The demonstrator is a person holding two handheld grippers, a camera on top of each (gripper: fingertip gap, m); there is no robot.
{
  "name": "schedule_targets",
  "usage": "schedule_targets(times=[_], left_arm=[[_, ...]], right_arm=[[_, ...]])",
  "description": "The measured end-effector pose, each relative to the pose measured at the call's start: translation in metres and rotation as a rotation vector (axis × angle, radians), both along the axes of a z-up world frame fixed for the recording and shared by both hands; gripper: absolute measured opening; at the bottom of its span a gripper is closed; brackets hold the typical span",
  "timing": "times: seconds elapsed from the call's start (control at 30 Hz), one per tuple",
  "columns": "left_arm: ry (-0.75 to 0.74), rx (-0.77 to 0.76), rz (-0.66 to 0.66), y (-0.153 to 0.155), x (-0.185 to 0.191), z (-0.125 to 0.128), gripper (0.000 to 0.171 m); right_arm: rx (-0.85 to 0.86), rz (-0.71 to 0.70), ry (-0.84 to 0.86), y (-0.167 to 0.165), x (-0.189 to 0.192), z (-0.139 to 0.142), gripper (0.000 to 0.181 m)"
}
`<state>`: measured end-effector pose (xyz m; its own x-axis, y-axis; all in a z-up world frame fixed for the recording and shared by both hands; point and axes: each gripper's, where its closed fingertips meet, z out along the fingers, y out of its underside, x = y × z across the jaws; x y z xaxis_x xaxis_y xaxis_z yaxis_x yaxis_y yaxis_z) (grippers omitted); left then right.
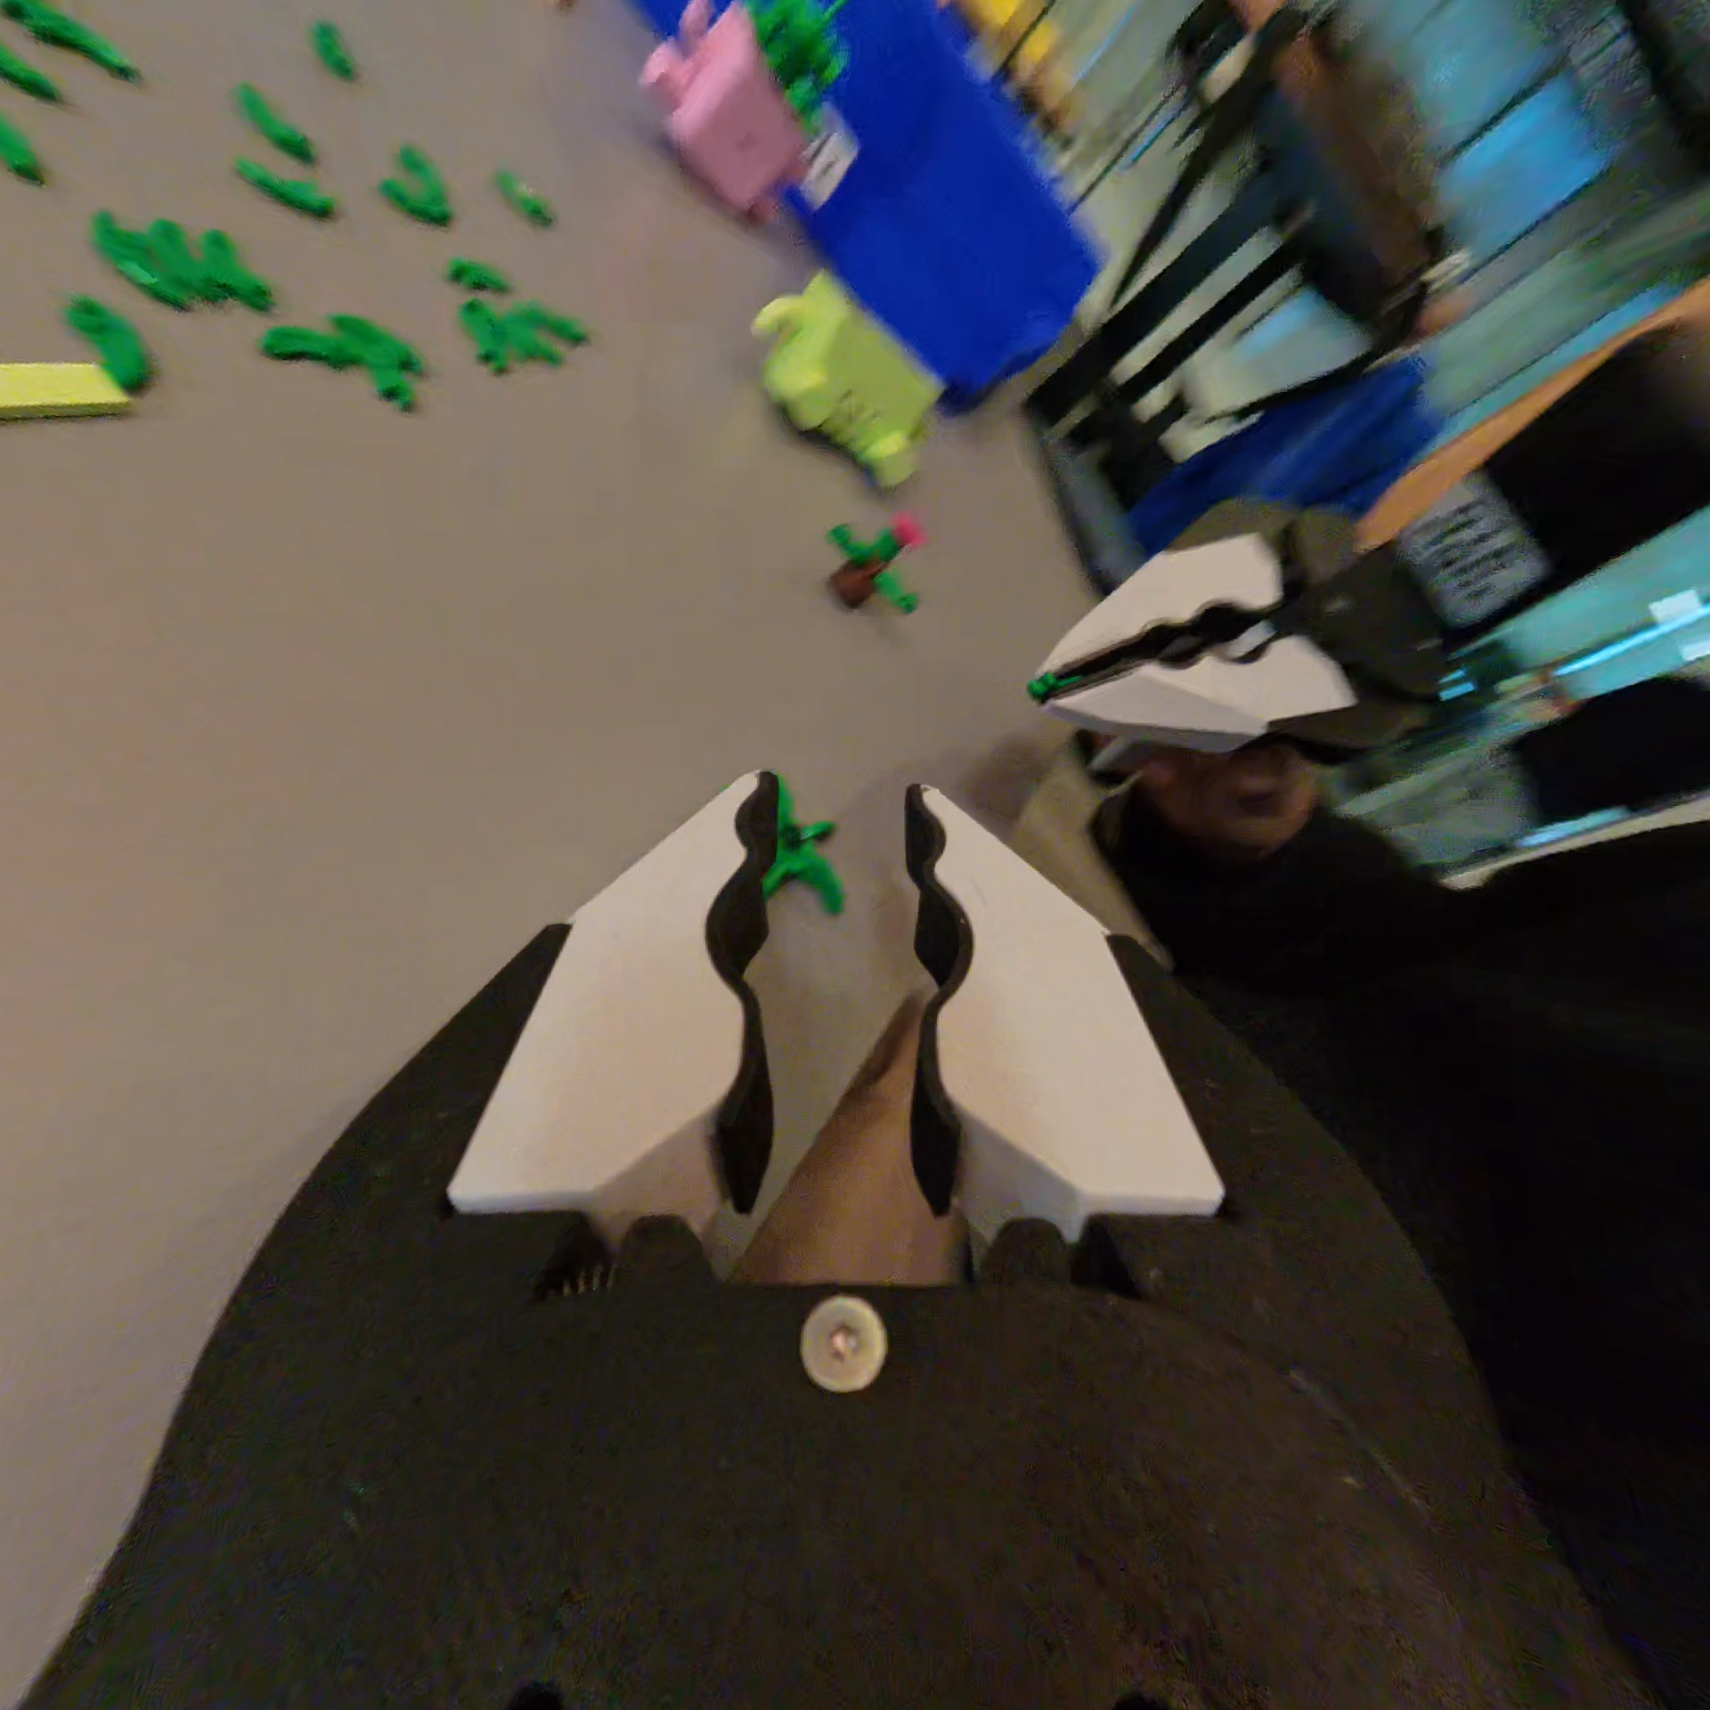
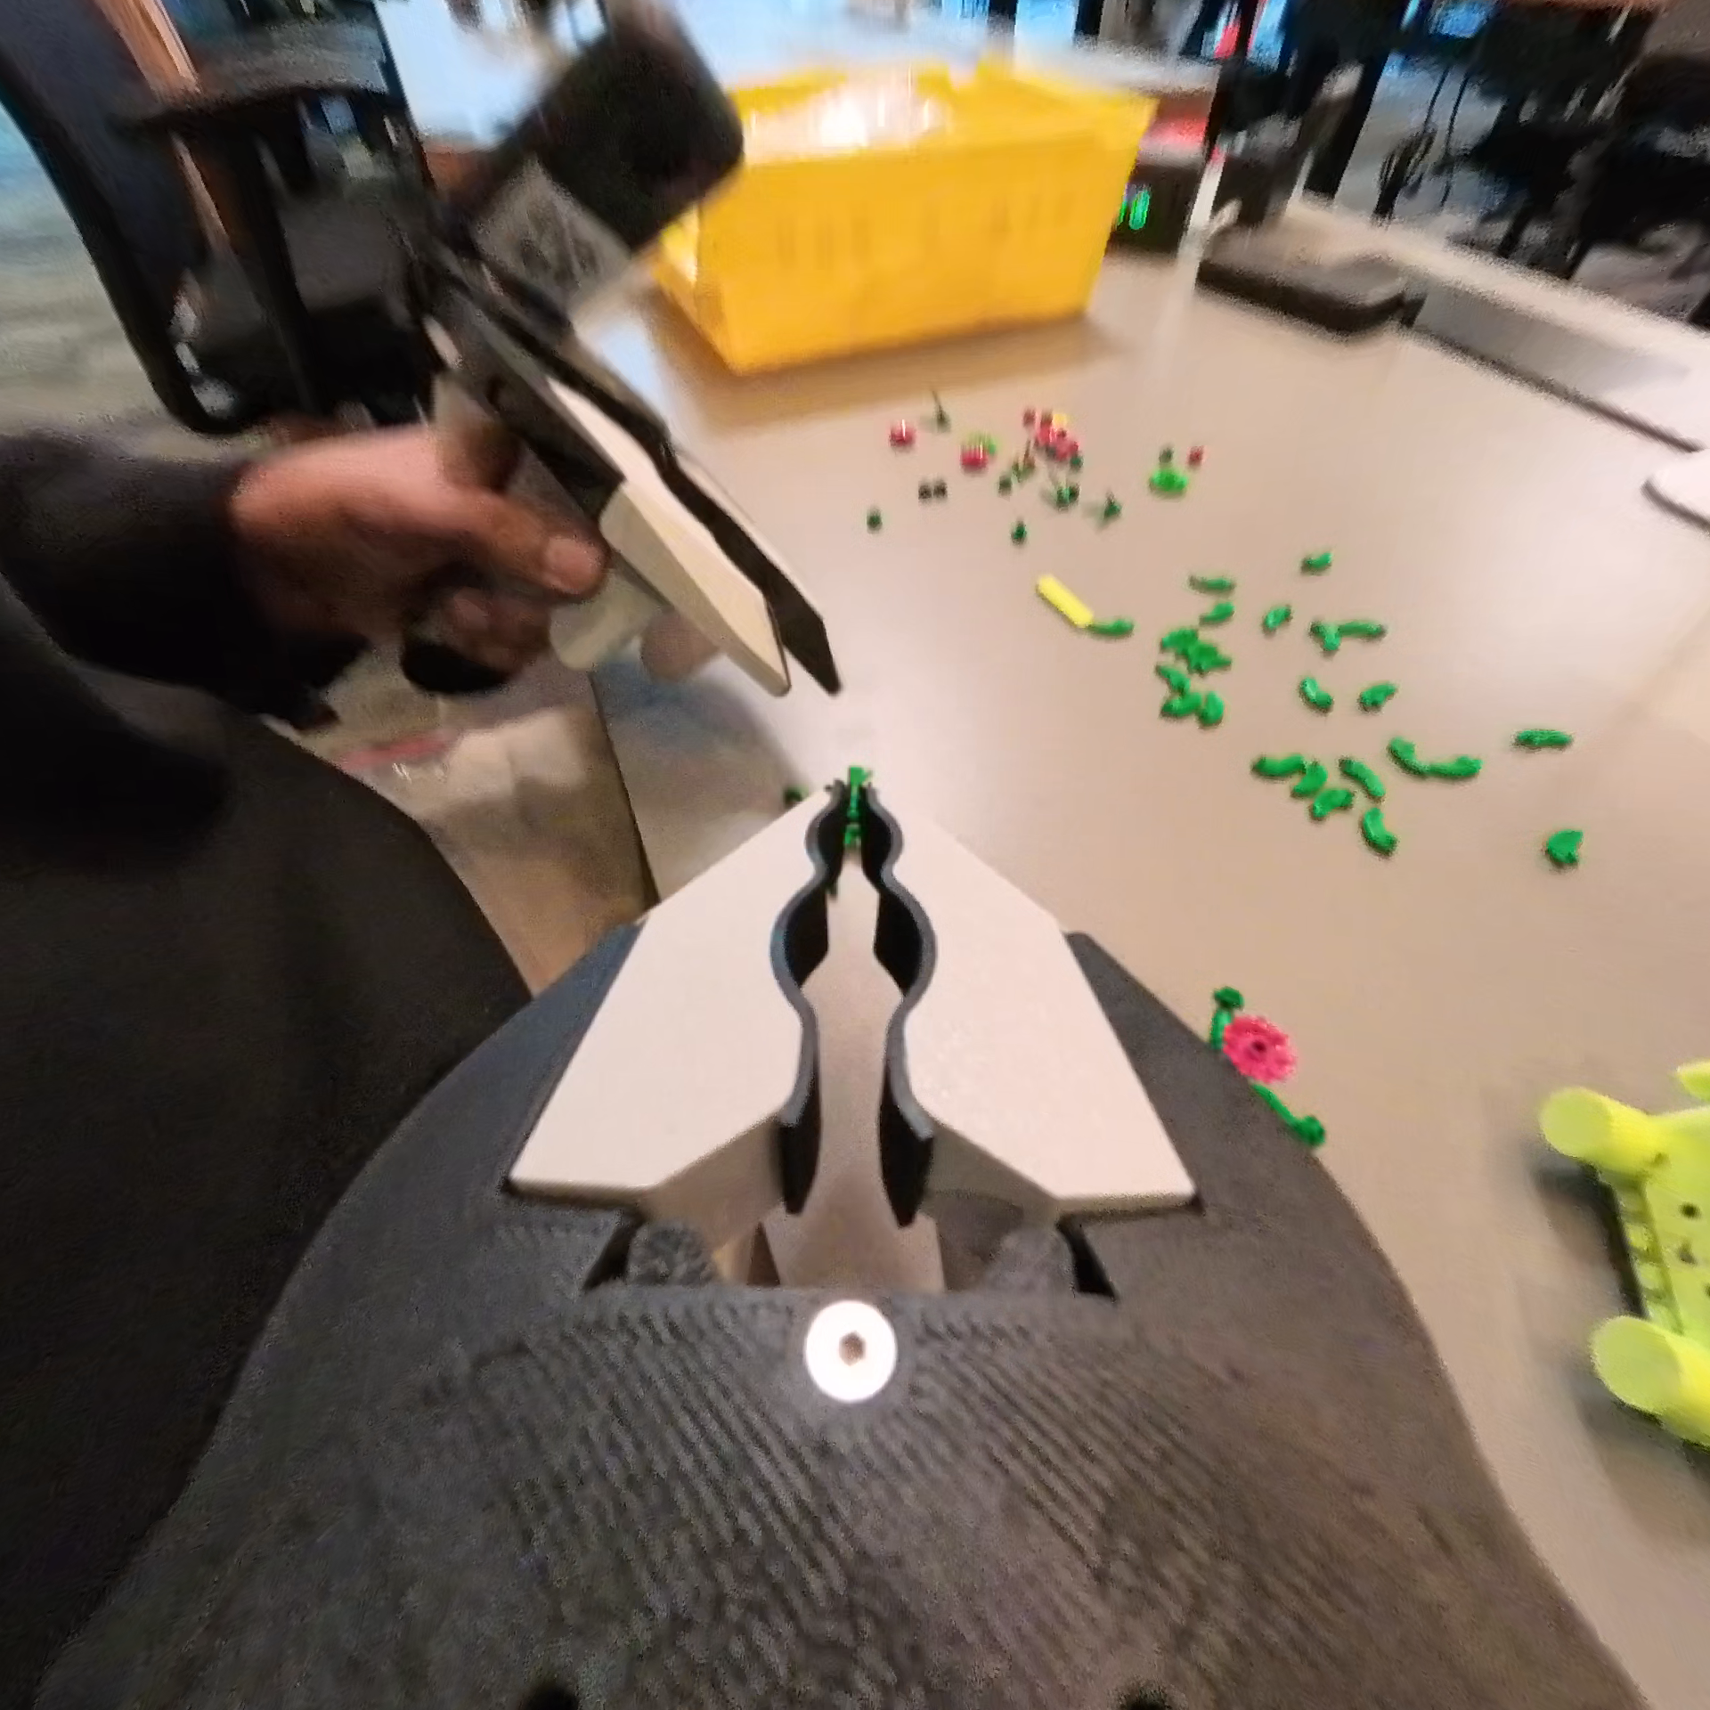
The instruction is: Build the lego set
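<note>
Left wrist view: left tongs (image 1: 840,786) gape apart above the worktop (image 1: 416,601), a green sprig (image 1: 803,856) lying just beyond the left-hand tip.

Right wrist view: right tongs (image 2: 853,803) pinch 1 small green piece (image 2: 856,796), well off that sprig.

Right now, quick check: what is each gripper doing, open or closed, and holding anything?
Left gripper: open, holding nothing; a green leaf piece lies just beyond its tips.
Right gripper: shut on a small green stem piece.
</note>
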<state>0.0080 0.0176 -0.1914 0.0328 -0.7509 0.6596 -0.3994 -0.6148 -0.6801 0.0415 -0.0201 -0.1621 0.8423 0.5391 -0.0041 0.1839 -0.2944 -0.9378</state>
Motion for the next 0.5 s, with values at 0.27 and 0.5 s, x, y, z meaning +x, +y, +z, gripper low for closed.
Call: schedule_targets(times=[0.27, 0.5], left_arm=[[0.175, -0.009, -0.050, -0.012, 0.006, -0.034, 0.010], [0.210, -0.018, -0.072, -0.015, 0.014, -0.037, 0.009]], right_arm=[[-0.158, 0.068, -0.322, 0.013, -0.007, -0.056, 0.002], [-0.196, 0.083, -0.320, 0.019, -0.013, -0.067, 0.002]])
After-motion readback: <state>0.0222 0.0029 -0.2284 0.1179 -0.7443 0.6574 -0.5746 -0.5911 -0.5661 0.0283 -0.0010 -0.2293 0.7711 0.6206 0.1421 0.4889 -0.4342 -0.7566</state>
